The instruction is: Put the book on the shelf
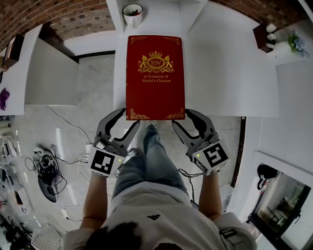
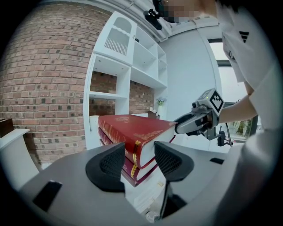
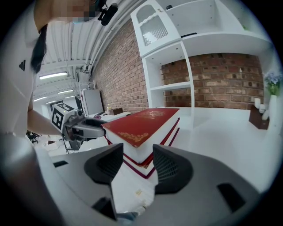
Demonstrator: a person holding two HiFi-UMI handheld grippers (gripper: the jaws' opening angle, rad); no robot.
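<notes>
A thick red book (image 1: 155, 73) with gold print lies flat on top of two more red books (image 2: 129, 167) on the white table (image 1: 225, 73). The left gripper (image 1: 129, 118) sits at the top book's near-left corner, jaws open on either side of that corner with no pad pressing on it. At the near-right corner, the right gripper (image 1: 181, 117) stands open the same way. From the left gripper view the book (image 2: 132, 128) lies just past the open left gripper (image 2: 139, 161). The right gripper view has the book (image 3: 146, 123) beyond the open right gripper (image 3: 132, 161). A white shelf unit (image 1: 156, 14) stands behind the books.
A white mug (image 1: 132, 13) sits in the shelf unit's lower bay. A brown box (image 1: 262, 36) and a flower pot (image 1: 296, 41) are at the table's far right. Cables (image 1: 46, 166) lie on the floor to the left. A brick wall is behind.
</notes>
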